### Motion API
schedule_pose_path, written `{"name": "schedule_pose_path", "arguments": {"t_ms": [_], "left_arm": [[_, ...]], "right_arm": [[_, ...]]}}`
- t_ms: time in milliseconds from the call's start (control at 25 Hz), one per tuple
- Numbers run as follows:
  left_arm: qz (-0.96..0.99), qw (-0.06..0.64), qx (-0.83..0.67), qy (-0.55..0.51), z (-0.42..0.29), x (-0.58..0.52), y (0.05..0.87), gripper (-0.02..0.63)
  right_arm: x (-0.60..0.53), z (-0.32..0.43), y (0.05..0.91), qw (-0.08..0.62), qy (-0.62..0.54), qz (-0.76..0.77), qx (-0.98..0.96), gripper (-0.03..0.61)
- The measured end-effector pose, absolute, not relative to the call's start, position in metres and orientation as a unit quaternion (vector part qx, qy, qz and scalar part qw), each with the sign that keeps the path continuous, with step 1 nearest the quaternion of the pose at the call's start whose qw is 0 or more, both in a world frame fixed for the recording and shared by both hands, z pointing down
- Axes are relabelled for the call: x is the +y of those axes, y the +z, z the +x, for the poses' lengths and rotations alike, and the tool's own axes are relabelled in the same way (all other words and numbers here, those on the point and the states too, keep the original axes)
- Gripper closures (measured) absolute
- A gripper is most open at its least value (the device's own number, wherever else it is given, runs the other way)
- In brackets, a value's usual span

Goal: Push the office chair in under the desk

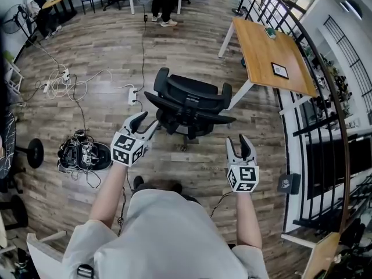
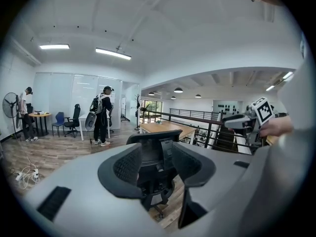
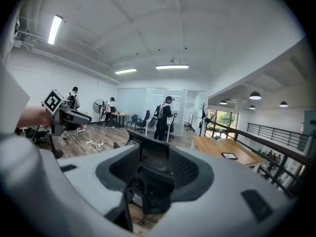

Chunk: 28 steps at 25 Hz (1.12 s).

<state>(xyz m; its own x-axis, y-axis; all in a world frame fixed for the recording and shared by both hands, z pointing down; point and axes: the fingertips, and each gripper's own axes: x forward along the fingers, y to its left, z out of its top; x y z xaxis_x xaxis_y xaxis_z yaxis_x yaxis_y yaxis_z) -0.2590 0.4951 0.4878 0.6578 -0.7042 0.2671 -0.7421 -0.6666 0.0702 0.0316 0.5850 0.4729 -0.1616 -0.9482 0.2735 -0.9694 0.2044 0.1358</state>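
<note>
Wood plank floor (image 1: 99, 45), cables (image 1: 75, 86) and power strip (image 1: 132, 95) strewn. Black railing (image 1: 325, 115) right side. White walls (image 3: 44, 73), ceiling tube lights (image 2: 113, 53), standing fan (image 2: 10, 105), small far table (image 2: 38, 115).

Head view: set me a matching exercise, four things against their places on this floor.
Things
1. office chair
2. desk
3. power strip
4. heap of gear and cables

Places
a. alongside the railing
b. out on the open floor, apart from the desk
c. white, on the floor just left of the chair
d. dark, on the floor far to the chair's left, nearer the person

Pairs: 1-b, 2-a, 3-c, 4-d
</note>
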Motion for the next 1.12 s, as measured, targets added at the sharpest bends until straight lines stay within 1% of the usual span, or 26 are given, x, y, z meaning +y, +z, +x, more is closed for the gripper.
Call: {"name": "schedule_pose_path", "arguments": {"t_ms": [240, 360, 760, 880, 1120], "left_arm": [[0.899, 0.086, -0.409, 0.131, -0.255, 0.503, 0.504, 0.428], [0.895, 0.092, -0.411, 0.143, -0.256, 0.500, 0.512, 0.428], [0.901, 0.073, -0.386, 0.186, -0.247, 0.438, 0.531, 0.428], [0.902, 0.049, -0.366, 0.223, -0.246, 0.414, 0.545, 0.428], [0.892, -0.030, -0.299, 0.338, -0.248, 0.368, 0.598, 0.426]], "right_arm": [[0.582, 0.039, 0.488, 0.186, 0.037, 0.597, -0.780, 0.405], [0.574, 0.043, 0.497, 0.191, 0.044, 0.592, -0.782, 0.405], [0.525, 0.046, 0.530, 0.226, 0.066, 0.585, -0.776, 0.405], [0.506, 0.047, 0.543, 0.255, 0.070, 0.574, -0.775, 0.405], [0.473, 0.045, 0.585, 0.338, 0.067, 0.526, -0.777, 0.405]]}}
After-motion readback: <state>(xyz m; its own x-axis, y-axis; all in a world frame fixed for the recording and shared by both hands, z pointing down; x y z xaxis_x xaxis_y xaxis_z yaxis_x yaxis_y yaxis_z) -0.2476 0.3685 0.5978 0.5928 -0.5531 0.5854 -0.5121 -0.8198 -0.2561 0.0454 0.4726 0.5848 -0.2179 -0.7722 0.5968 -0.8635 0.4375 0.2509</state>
